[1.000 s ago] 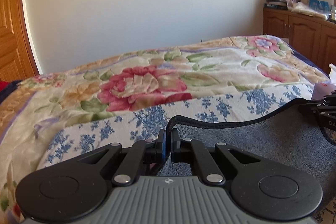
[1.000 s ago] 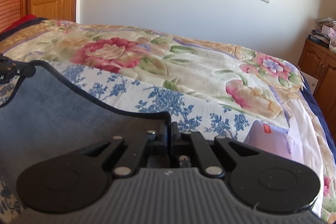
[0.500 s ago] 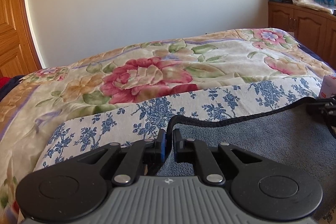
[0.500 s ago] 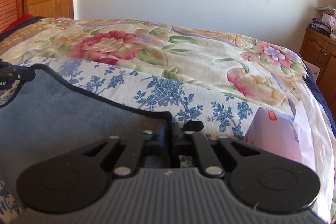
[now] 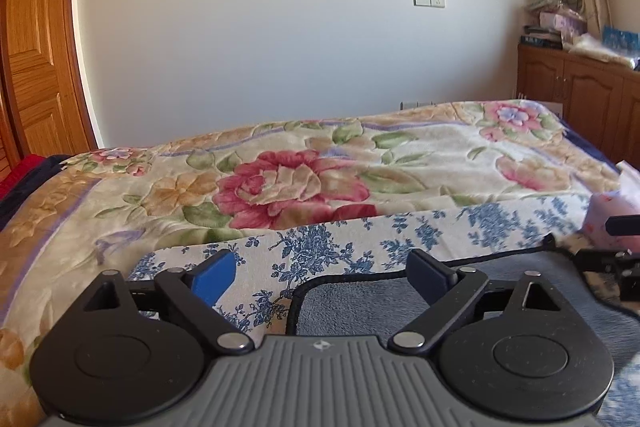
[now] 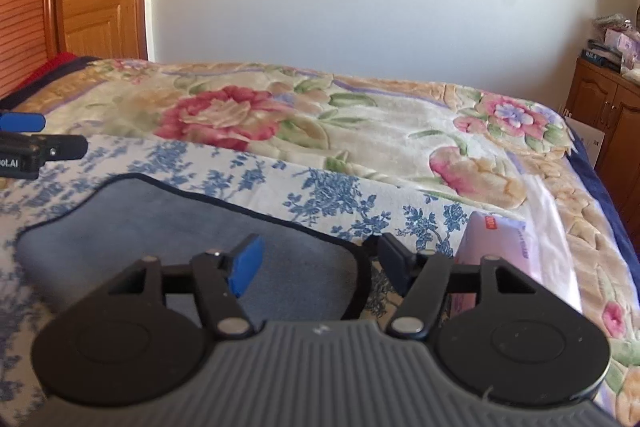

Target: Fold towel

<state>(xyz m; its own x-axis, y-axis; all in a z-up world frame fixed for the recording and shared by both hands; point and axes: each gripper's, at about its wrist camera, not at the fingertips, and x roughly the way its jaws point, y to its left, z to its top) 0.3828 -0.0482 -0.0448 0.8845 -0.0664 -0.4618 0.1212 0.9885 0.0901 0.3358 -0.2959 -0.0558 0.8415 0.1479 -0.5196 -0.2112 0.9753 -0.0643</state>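
Grey terry with black piping: the towel (image 5: 500,299) lies flat on the blue-flowered sheet (image 5: 360,239). Left view first. My left gripper (image 5: 322,271) is spread wide and holds nothing. The towel's corner sits low between my fingers, nearer the right finger (image 5: 430,273), with its piped edge running off to the right toward my other tool. The blue-padded left finger (image 5: 212,277) is over bare sheet. Risk: if I close from here I may pinch sheet along with towel, since the corner is off-centre and the sheet is loose beneath it.

Right view. My right gripper (image 6: 320,263) is also wide open, empty. The towel (image 6: 160,227) spreads to the left of and under my left finger (image 6: 248,263). Its right corner curls just inside the right finger (image 6: 394,261). A pink packet (image 6: 500,247) lies just beyond that finger. Risk: a sideways sweep could knock the packet. Risk: the released fold looks slightly wavy along its far edge, so the next fold could go crooked if I regrasp without squaring it.
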